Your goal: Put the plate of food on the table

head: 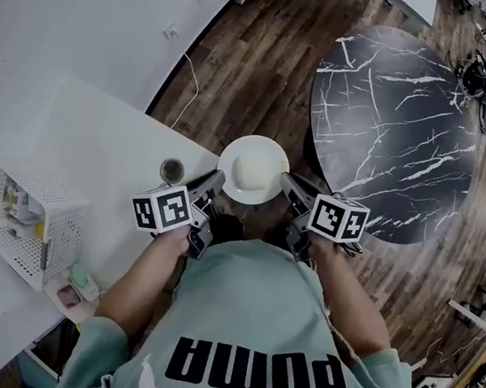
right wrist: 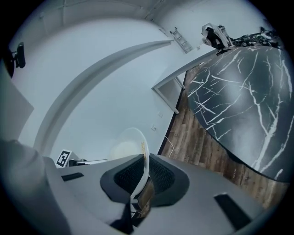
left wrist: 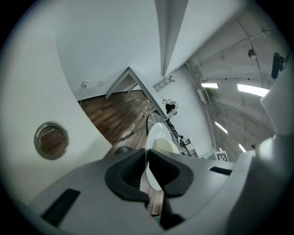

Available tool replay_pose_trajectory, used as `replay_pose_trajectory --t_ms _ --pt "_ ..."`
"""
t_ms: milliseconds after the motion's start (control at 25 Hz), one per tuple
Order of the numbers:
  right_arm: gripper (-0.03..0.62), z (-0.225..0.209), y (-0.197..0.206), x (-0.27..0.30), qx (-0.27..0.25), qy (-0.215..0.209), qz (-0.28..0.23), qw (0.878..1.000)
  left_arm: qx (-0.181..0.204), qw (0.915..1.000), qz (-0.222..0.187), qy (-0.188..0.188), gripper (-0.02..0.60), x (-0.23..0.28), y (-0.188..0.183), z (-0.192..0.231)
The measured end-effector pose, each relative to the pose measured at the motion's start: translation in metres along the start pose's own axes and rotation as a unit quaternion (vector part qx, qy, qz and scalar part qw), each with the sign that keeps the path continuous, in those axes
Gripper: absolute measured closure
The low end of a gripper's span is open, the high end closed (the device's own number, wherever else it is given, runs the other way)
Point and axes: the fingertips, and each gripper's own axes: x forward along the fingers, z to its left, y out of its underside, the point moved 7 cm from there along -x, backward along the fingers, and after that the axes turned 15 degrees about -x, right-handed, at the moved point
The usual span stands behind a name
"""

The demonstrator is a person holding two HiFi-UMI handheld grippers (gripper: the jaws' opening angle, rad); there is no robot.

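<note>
Fingers of the left gripper (head: 211, 184) and right gripper (head: 289, 186) clamp opposite rims of the plate of food (head: 252, 170), balancing it level at frame centre, above the wooden floor (head: 268, 76), short of the marble desk (head: 396, 129) at upper right.

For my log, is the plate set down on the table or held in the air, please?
Held in the air: the left gripper and right gripper each clamp the plate over wood floor, short of the dark table.
</note>
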Motion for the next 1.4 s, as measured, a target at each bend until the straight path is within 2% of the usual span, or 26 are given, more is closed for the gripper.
replay_pose_trajectory --t_ms 680,1400 --pt "0.554 -0.105 0.012 -0.131 0.052 0.034 -0.069 0.996 0.051 0.9973 0.053 0.003 0.549 0.101 0.089 -0.098" --pt "0.554 -0.212 0.03 -0.248 0.098 0.079 -0.126 0.984 0.113 0.9867 0.117 0.001 0.549 0.215 0.172 -0.182"
